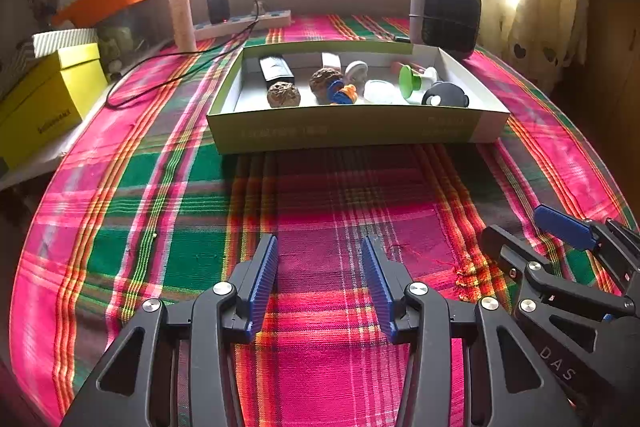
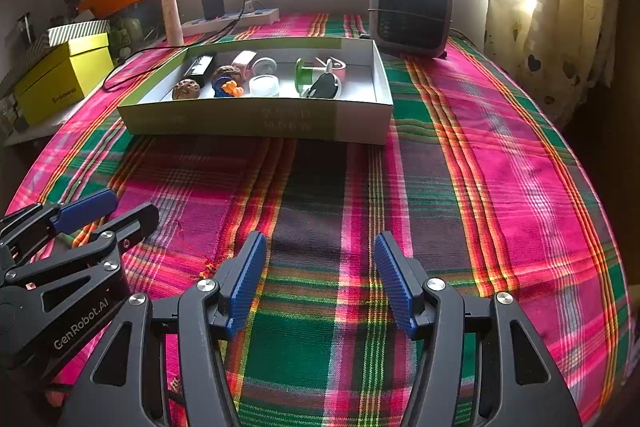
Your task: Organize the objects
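A shallow cardboard box point(image 1: 352, 131) point(image 2: 256, 121) lies on the plaid tablecloth ahead of both grippers. In it are two walnuts point(image 1: 283, 94) point(image 2: 186, 89), a black flat device point(image 1: 276, 67), a blue and orange toy point(image 1: 342, 94) point(image 2: 228, 89), a white round jar point(image 2: 264, 85), a green spool point(image 1: 408, 83) point(image 2: 300, 75) and a dark rounded item point(image 1: 444, 95). My left gripper point(image 1: 320, 241) point(image 2: 132, 205) hovers open over bare cloth, well short of the box. Just to its right, my right gripper point(image 2: 321, 237) point(image 1: 520, 223) is open too, with nothing between its blue pads.
A grey fan heater point(image 1: 446, 15) point(image 2: 410, 11) stands behind the box at the right. A power strip point(image 1: 244, 23) with a black charger and a trailing cable lies at the back left. A yellow box point(image 1: 44, 103) and an orange tray sit left; a curtain hangs right.
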Motion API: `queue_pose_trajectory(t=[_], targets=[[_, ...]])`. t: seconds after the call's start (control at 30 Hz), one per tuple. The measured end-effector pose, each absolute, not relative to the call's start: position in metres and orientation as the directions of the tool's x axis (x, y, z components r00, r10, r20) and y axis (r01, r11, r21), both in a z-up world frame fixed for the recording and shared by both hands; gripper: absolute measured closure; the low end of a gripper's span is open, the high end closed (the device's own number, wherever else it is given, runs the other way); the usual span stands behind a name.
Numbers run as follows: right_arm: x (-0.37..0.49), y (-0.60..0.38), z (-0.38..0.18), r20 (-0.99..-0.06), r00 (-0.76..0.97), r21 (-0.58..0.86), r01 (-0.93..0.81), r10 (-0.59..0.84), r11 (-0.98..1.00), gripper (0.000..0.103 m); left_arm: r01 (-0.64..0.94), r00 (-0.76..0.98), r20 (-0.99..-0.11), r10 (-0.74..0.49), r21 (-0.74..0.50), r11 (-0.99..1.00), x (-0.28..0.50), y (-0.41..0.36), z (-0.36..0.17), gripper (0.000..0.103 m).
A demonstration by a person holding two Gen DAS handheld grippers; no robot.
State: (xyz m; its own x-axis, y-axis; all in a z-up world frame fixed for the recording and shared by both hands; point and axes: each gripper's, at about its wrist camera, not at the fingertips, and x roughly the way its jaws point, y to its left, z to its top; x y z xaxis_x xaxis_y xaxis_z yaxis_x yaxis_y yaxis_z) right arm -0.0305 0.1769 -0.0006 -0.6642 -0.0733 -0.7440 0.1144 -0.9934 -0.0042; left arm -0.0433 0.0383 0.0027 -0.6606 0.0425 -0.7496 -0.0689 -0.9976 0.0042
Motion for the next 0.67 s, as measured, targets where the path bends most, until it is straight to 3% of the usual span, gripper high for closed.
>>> queue_pose_trajectory(t=[0.67], targets=[[-0.03,0.177,-0.0007,-0.743,-0.665,-0.005,0.114,-0.073,-0.993,0.046,-0.065,-0.665,-0.746,0.045,-0.002,-0.998,-0.0433,0.0371,0.004,0.06]])
